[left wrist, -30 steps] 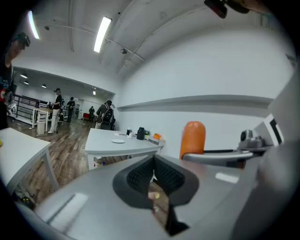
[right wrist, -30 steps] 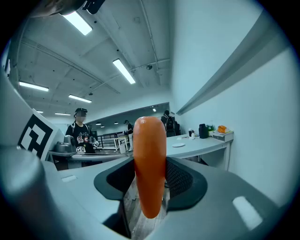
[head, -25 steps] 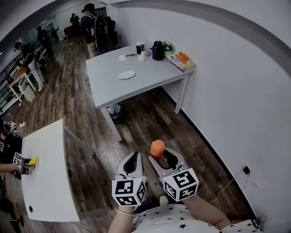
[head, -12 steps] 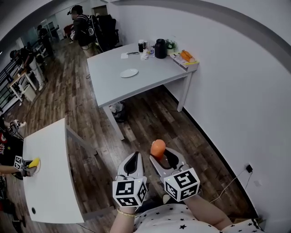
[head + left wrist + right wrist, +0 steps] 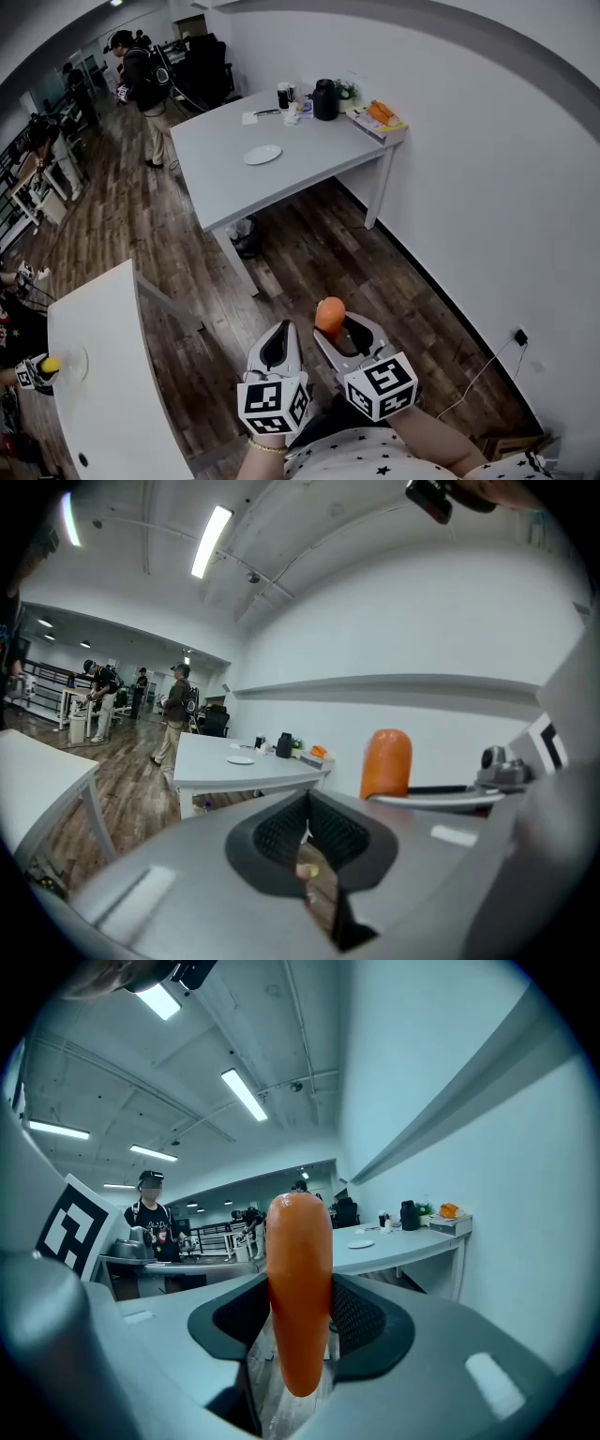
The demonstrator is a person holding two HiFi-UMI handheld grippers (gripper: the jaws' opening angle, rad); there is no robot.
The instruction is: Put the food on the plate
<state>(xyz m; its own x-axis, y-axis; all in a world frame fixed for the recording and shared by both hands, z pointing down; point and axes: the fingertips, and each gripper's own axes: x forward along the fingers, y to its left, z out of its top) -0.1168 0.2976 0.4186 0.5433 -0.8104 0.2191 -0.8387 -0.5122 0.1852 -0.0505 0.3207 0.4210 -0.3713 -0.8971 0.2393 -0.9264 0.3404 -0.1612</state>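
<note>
Two grippers at bottom centre of the head view, side by side above the wooden floor. Left gripper: fingers together, nothing between. Right gripper: fingers clamped on an orange carrot, held upright, tip poking out above. Farther off, upper middle: grey tabletop bearing a white plate, well apart from the carrot. Black jug at the far edge.

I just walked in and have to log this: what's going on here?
A person holds a hand-held gripper in each hand. The right hand-held gripper is shut on a carrot; the left hand-held gripper is shut and empty. The plate lies on the table ahead, and the carrot is not yet on it.
</note>
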